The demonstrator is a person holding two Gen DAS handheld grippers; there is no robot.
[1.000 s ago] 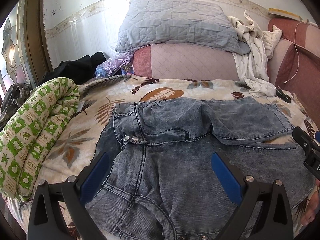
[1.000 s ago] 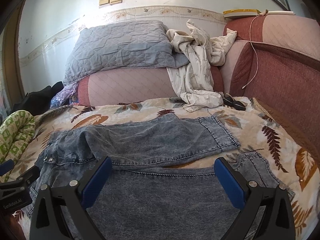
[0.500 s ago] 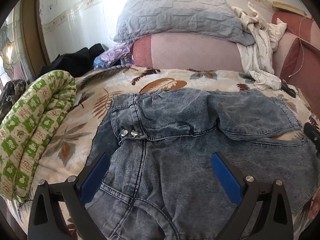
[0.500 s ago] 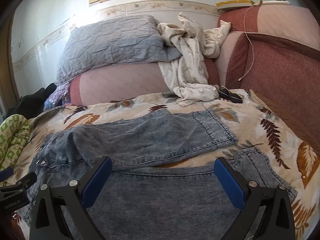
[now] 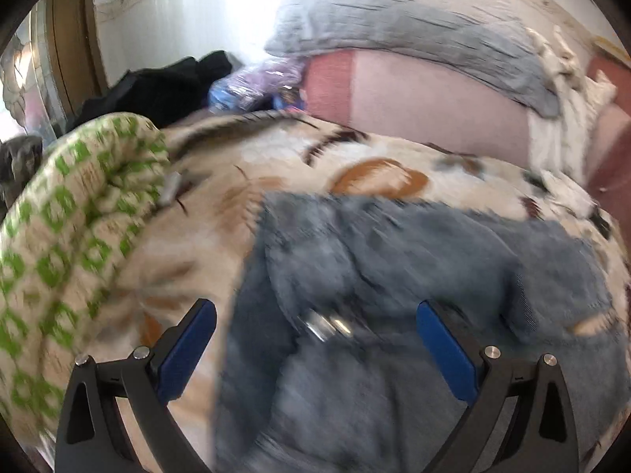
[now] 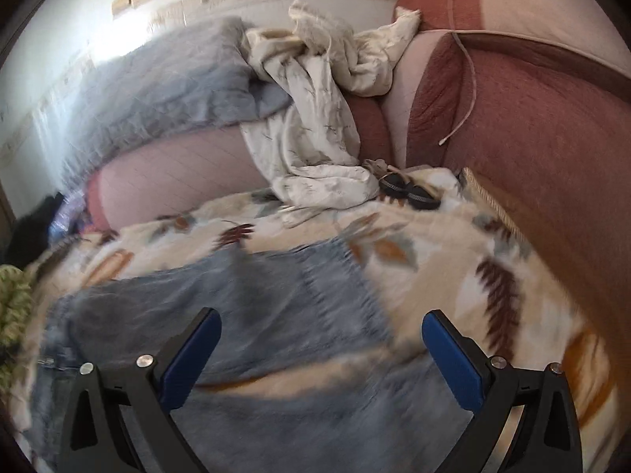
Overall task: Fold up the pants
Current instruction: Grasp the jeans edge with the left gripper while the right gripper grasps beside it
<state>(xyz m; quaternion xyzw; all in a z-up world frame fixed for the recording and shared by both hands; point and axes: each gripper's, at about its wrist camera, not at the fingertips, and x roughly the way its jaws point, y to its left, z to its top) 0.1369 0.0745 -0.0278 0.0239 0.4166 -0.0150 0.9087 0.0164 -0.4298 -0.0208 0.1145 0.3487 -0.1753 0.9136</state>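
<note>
Pants (image 5: 394, 276) of blue denim lie spread on the bed (image 5: 205, 236), one leg doubled back across the top. Denim is heavy and limp yet grippy, so thick seams suit best: the waistband near the metal buttons (image 5: 327, 325), or a hem. Left gripper (image 5: 315, 354) and right gripper (image 6: 321, 354) both gape wide, empty.

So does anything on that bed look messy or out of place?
Yes: the jeans lie unevenly on the bedspread, one leg doubled back crookedly, and a crumpled white sheet spills off the cushions. Both tools are open, holding nothing.
</note>
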